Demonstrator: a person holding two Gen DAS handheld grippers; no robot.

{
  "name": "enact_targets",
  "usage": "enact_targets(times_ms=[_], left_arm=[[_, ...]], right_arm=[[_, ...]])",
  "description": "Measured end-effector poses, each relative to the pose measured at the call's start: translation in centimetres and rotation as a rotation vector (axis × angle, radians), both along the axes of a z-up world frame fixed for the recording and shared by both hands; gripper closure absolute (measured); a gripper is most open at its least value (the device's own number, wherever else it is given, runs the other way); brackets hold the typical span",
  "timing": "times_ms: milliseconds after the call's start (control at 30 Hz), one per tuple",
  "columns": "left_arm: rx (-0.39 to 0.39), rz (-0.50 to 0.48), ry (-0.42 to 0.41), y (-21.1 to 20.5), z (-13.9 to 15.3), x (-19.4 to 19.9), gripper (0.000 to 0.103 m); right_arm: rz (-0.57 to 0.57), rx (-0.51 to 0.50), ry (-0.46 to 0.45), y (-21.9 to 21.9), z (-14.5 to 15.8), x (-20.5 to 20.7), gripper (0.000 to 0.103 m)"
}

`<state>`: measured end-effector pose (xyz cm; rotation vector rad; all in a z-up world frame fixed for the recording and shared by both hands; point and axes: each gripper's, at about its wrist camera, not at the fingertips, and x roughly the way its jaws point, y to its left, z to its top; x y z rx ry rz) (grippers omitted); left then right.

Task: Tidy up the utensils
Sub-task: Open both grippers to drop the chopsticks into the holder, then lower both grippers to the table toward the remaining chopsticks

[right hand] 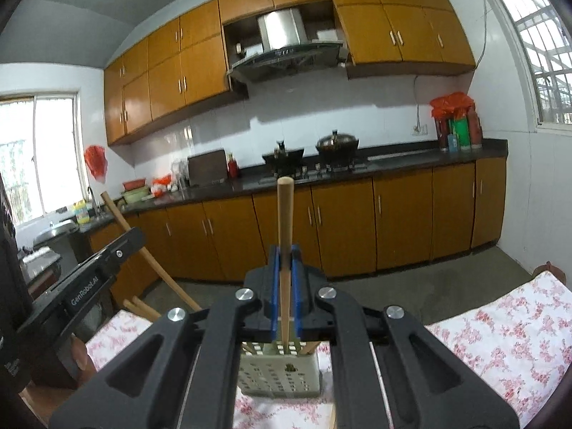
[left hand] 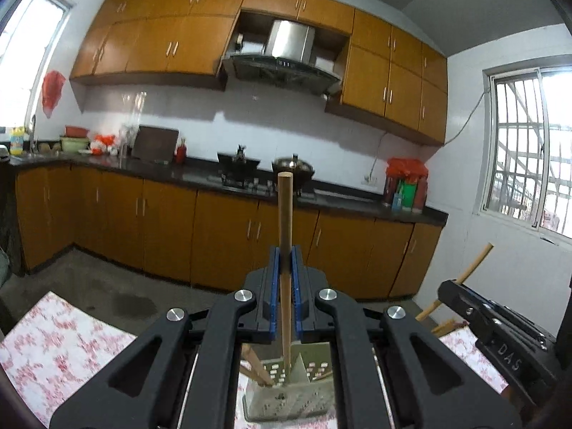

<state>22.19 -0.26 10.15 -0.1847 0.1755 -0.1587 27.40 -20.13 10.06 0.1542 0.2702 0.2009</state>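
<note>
- Wooden chopstick, item 1 (left hand: 285,236): clamped upright between the blue pads of the left gripper (left hand: 285,268); its lower end hangs over the utensil holder (left hand: 286,393), just above the open top. The vertical hold probably lets the stick drop straight into a slot.
- Wooden chopstick, item 2 (right hand: 285,243): pinched the same way in the right gripper (right hand: 285,268), jaws narrow and closed on the stick; its lower end reaches the holder's rim, and whether it is already inside cannot be told.
- Utensil holder, pale green perforated plastic: standing on the floral tablecloth (left hand: 53,343), directly below both grippers. It appears divided into compartments; the holes likely serve for draining.
- Further chopsticks (left hand: 255,364): at least 2 already lean inside the holder, tilted against its wall.
- Loose wooden sticks (right hand: 141,309): lying on the cloth's edge, left of the holder in the right wrist view, not yet sorted.
- Background, behind the holder: kitchen counter (right hand: 393,162) with stove and lidded pot (right hand: 338,143), well apart from the work.
- Status, judged: sorting partly done; the next move for each hand is a straight lowering, then release.
</note>
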Motion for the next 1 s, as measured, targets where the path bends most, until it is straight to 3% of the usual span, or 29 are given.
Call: enact_targets(times_ms=[133, 167, 233, 500, 633, 767, 833, 900, 1000], left_arm=[[-0.013, -0.014, 0.033, 0.2, -0.3, 0.0, 0.090], [-0.014, -0.017, 0.035, 0.3, -0.1, -0.2, 0.084], [-0.014, -0.007, 0.027, 0.4, 0.2, -0.5, 0.059], [-0.041, 0.004, -0.011, 2.2, 2.4, -3.0, 0.051], [-0.031, 0.033, 0.010, 3.9, 2.6, -5.7, 0.048], [0.032, 0.076, 0.105, 5.0, -0.2, -7.4, 0.045], [0.075, 0.107, 0.182, 5.4, -2.8, -7.6, 0.046], [0.090, 0.096, 0.316, 5.8, -6.6, -7.0, 0.046], [0.080, 0.069, 0.465, 6.0, -10.8, -6.1, 0.057]], right_arm=[[0.011, -0.013, 0.020, 0.8, -0.6, 0.1, 0.093], [0.012, -0.016, 0.020, 1.0, -0.6, -0.1, 0.091], [0.009, -0.019, 0.012, 1.0, -0.3, -0.4, 0.084], [-0.032, -0.034, -0.064, -0.4, 2.2, -5.3, 0.072], [-0.069, -0.045, -0.036, -2.4, 1.2, -8.3, 0.068], [-0.091, -0.064, 0.118, -4.4, -3.6, -9.3, 0.068], [-0.066, -0.037, 0.263, -5.0, -7.8, -8.7, 0.068], [-0.027, -0.008, 0.408, -5.0, -12.0, -7.8, 0.078], [0.009, -0.005, 0.553, -3.9, -16.7, -7.1, 0.087]])
